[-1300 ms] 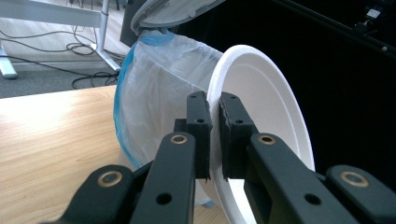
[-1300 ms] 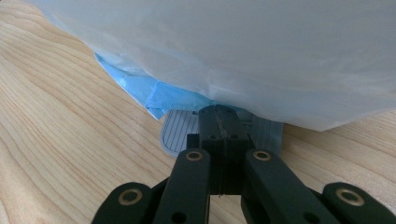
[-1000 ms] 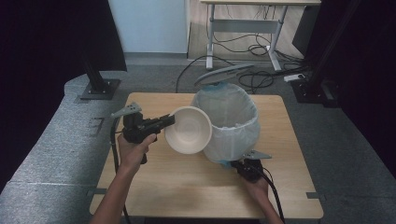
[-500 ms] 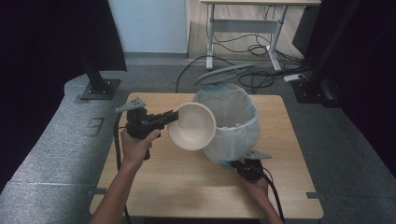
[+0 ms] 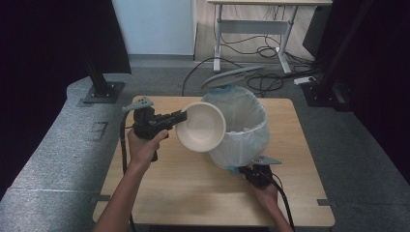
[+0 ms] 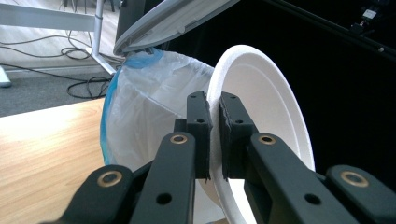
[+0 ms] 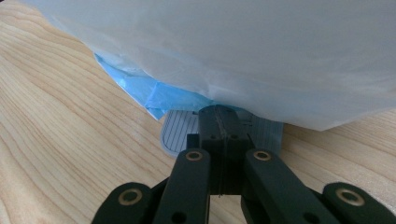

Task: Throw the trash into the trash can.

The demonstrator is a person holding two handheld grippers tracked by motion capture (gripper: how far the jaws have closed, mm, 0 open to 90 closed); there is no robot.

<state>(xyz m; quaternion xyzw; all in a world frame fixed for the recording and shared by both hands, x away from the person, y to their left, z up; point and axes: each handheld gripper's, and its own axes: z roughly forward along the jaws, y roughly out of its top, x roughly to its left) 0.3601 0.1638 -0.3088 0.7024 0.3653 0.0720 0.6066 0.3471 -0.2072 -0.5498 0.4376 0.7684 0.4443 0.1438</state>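
A white foam bowl point(image 5: 200, 126) hangs tilted on its side beside the bin, its hollow facing the camera. My left gripper point(image 5: 181, 117) is shut on its rim; in the left gripper view the pads point(image 6: 201, 122) pinch the bowl's edge point(image 6: 261, 93). The pedal bin point(image 5: 241, 130) has a white bag liner and its grey lid point(image 5: 233, 76) stands raised. My right gripper point(image 5: 247, 169) lies at the bin's base, jaws shut. In the right gripper view its tips point(image 7: 223, 126) rest on the grey ribbed pedal point(image 7: 177, 130) under the bag point(image 7: 233, 46).
The bin stands at the back right of the wooden table point(image 5: 159, 193). Black frame posts point(image 5: 99, 82) and cables lie on the floor behind. A blue inner bag point(image 7: 159, 91) shows at the bin's foot.
The left gripper has carried the bowl a little up and to the right, closer to the bin's mouth. The right gripper has stayed where it was.
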